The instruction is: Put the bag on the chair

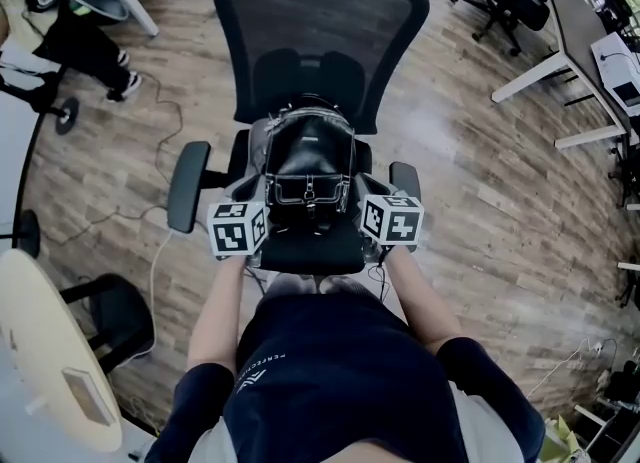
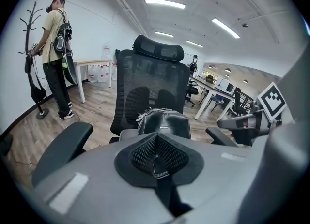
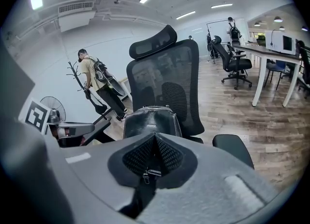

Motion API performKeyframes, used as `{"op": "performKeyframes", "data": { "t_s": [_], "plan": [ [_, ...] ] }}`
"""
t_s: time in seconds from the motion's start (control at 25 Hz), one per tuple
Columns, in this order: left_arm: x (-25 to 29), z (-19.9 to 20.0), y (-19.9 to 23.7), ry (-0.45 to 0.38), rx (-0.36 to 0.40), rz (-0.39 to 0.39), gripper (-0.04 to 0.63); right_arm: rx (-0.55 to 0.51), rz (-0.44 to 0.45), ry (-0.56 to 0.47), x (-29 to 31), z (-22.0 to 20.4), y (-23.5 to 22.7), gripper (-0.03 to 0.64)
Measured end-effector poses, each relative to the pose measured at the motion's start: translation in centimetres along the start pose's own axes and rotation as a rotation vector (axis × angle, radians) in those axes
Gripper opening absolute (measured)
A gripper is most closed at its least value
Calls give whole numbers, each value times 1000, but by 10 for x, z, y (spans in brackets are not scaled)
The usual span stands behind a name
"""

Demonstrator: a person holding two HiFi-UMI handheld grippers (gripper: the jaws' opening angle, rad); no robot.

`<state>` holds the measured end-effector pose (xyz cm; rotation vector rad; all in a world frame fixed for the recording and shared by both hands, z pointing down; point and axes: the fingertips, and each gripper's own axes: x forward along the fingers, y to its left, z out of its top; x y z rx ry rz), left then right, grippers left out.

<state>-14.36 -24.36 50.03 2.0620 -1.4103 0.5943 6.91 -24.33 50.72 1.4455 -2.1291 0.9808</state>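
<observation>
Chair [image 1: 318, 41] stands before me; bag [image 1: 308, 156] upright on its seat, apparently at rest; left hand-held gripper [image 1: 264, 206] and right hand-held gripper [image 1: 356, 204] each pinch a strap [image 2: 165, 193]; placing step; next, release both.

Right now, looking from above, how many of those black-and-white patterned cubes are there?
2. The left cube sits by the black bag's left side, the right cube by its right side, over the seat of the chair. None seems hidden.
</observation>
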Motion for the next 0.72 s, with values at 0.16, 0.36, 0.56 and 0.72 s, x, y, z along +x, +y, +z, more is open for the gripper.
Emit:
{"op": "performKeyframes", "data": {
  "t_s": [0.16, 0.36, 0.56, 0.72],
  "plan": [
    [-4, -2, 0, 0, 8, -4, 15, 11, -4, -9, -3, -1, 1, 2],
    [-8, -6, 3, 7, 0, -4, 15, 34, -10, -27, -5, 2, 6, 2],
    [-10, -7, 3, 3, 3, -8, 15, 38, -14, -44, -4, 4, 11, 2],
    [-9, -7, 7, -2, -4, -17, 15, 40, -21, -53, -4, 4, 12, 2]
  ]
}}
